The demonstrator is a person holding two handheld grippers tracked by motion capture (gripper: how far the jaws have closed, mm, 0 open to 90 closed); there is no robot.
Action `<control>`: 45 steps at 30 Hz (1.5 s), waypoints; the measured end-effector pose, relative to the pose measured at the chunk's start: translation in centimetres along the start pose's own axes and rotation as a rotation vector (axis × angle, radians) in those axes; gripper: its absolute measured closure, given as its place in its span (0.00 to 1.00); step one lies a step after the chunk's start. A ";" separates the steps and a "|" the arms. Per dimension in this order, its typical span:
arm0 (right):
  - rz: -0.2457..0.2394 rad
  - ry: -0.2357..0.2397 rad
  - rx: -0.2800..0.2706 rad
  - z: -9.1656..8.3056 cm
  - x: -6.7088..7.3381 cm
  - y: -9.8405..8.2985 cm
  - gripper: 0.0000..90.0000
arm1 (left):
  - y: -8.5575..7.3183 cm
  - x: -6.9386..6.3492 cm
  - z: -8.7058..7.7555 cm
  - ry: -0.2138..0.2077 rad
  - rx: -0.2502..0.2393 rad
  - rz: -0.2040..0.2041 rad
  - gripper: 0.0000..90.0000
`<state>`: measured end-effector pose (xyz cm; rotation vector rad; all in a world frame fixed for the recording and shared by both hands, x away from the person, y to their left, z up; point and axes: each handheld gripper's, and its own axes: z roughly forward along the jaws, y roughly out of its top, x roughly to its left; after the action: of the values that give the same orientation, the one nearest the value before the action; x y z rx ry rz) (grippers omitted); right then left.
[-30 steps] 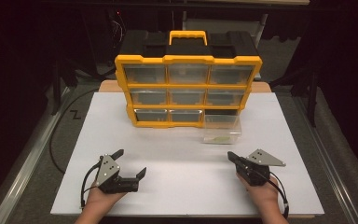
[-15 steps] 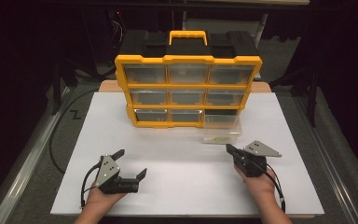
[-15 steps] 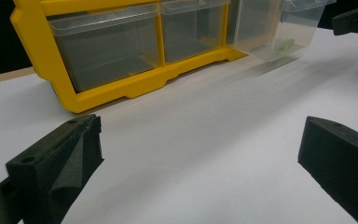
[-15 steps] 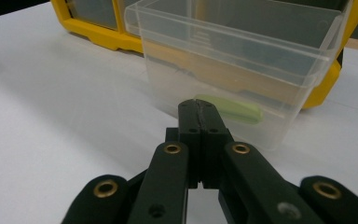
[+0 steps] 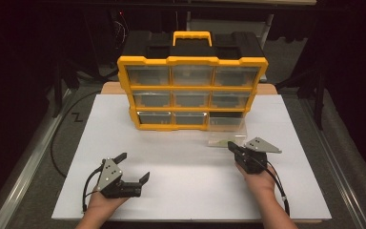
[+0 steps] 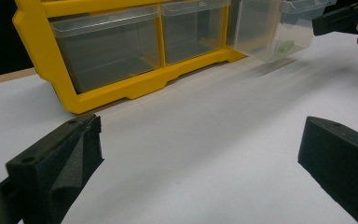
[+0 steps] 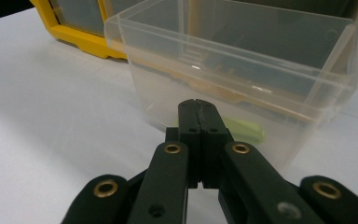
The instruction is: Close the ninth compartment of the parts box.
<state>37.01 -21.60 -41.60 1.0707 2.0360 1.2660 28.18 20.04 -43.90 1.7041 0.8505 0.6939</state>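
Pushing step: the right gripper (image 5: pixel 232 147) is nosing up to the front wall of the clear drawer (image 5: pixel 227 128), which is sticking out of the bottom right slot of the yellow organizer (image 5: pixel 192 90); I am judging this as the start of sliding it home.
Right claw: its jaws are pressed tight together with nothing between them, tips just short of the drawer (image 7: pixel 242 88) or barely touching it; I cannot tell which.
Left claw: the left gripper (image 5: pixel 136 168) is resting near the front edge of the white table (image 5: pixel 181 157), jaws gaping wide and holding nothing, well apart from the organizer.
Next move: it is probably calling for a straight, level shove on the middle of the drawer front, so the drawer is not skewing in its slot.
Drawer's look: see-through plastic, thin-walled, rimmed at the top, sitting upright on the table.
Contents: a small pale green piece (image 7: pixel 247 128) is lying on the drawer floor near the front wall.
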 end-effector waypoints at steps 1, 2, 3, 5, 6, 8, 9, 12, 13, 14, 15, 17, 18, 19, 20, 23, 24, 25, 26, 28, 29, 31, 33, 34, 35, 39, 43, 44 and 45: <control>0.000 -0.001 -0.001 0.1 0.0 0.1 1.00 | 0.0 0.0 0.0 0.000 -0.001 0.000 0.00; 0.001 -0.002 -0.003 0.2 0.0 0.2 1.00 | 0.0 0.0 0.0 -0.001 -0.001 0.000 0.00; -0.002 -0.004 -0.003 0.2 0.0 0.2 1.00 | 0.0 0.0 0.0 -0.001 -0.002 0.000 0.00; -0.001 -0.008 -0.005 0.3 -0.1 0.4 1.00 | 0.0 0.0 0.0 -0.001 -0.004 -0.001 0.00; 0.002 -0.006 -0.005 0.3 -0.1 0.4 1.00 | 0.0 0.0 0.0 -0.001 -0.004 -0.001 0.00; -0.003 -0.009 -0.007 0.3 -0.1 0.5 1.00 | 0.0 0.0 0.0 -0.002 -0.005 -0.001 0.00; -0.002 -0.010 -0.008 0.3 -0.1 0.6 1.00 | 0.0 0.0 0.0 -0.002 -0.005 -0.001 0.00; -0.007 -0.011 -0.007 0.3 -0.1 0.8 1.00 | 0.0 0.1 -0.1 -0.001 -0.006 -0.001 0.00; -0.008 -0.011 -0.009 0.4 -0.1 0.8 1.00 | 0.0 0.1 -0.1 0.000 -0.006 -0.002 0.00; -0.009 -0.011 -0.010 0.4 0.0 0.9 1.00 | 0.0 0.1 -0.1 0.003 -0.007 -0.002 0.00; -0.009 -0.011 -0.011 0.4 0.0 1.0 1.00 | 0.1 0.1 -0.1 0.004 -0.010 -0.004 0.00; -0.010 -0.013 -0.012 0.4 -0.1 1.1 1.00 | 0.1 0.1 -0.2 0.008 -0.013 -0.007 0.00; -0.010 -0.012 -0.011 0.4 -0.1 1.2 1.00 | 0.1 0.2 -0.2 0.009 -0.016 -0.010 0.00; -0.012 -0.013 -0.009 0.4 0.0 1.3 1.00 | 0.1 0.2 -0.2 0.009 -0.018 -0.013 0.00; -0.019 -0.014 -0.011 0.4 -0.1 1.3 1.00 | 0.1 0.2 -0.2 0.009 -0.016 -0.015 0.00; -0.017 -0.017 -0.011 0.4 -0.1 1.5 1.00 | 0.1 0.3 -0.2 0.008 -0.016 -0.018 0.00; -0.017 -0.018 -0.012 0.5 -0.1 1.5 1.00 | 0.0 0.3 -0.2 0.007 -0.017 -0.020 0.00; -0.019 -0.021 -0.012 0.5 -0.1 1.6 1.00 | 0.1 0.3 -0.2 0.007 -0.016 -0.019 0.00; -0.018 -0.022 -0.012 0.5 -0.2 1.7 1.00 | 0.1 0.3 -0.2 0.006 -0.017 -0.019 0.00; -0.020 -0.024 -0.010 0.5 -0.2 1.7 1.00 | 0.1 0.3 -0.2 0.006 -0.016 -0.019 0.00; -0.022 -0.024 -0.010 0.6 -0.2 1.8 1.00 | 0.1 0.3 -0.2 0.006 -0.016 -0.019 0.00; -0.022 -0.028 -0.008 0.6 -0.3 1.8 1.00 | 0.1 0.3 -0.2 0.006 -0.016 -0.019 0.00; -0.022 -0.028 -0.006 0.7 -0.3 1.8 1.00 | 0.0 0.3 -0.2 0.006 -0.018 -0.020 0.00; -0.023 -0.029 -0.004 0.7 -0.4 1.8 1.00 | 0.0 0.3 -0.2 0.007 -0.017 -0.019 0.00; -0.023 -0.030 -0.003 0.8 -0.4 1.8 1.00 | 0.0 0.3 -0.2 0.006 -0.017 -0.019 0.00; -0.022 -0.034 -0.001 1.0 -0.5 1.9 1.00 | 0.0 0.3 -0.2 0.004 -0.016 -0.020 0.00; -0.026 -0.038 0.000 1.2 -0.6 2.0 1.00 | 0.0 0.3 -0.2 0.004 -0.016 -0.020 0.00; -0.024 -0.038 0.001 1.3 -0.6 2.0 1.00 | 0.0 0.3 -0.2 0.004 -0.017 -0.022 0.00; -0.023 -0.038 0.001 1.4 -0.6 2.0 1.00 | 0.0 0.3 -0.2 0.004 -0.018 -0.023 0.00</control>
<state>39.08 -20.89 -40.33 1.0607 2.0150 1.2245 28.17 20.41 -43.81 1.6753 0.8633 0.6880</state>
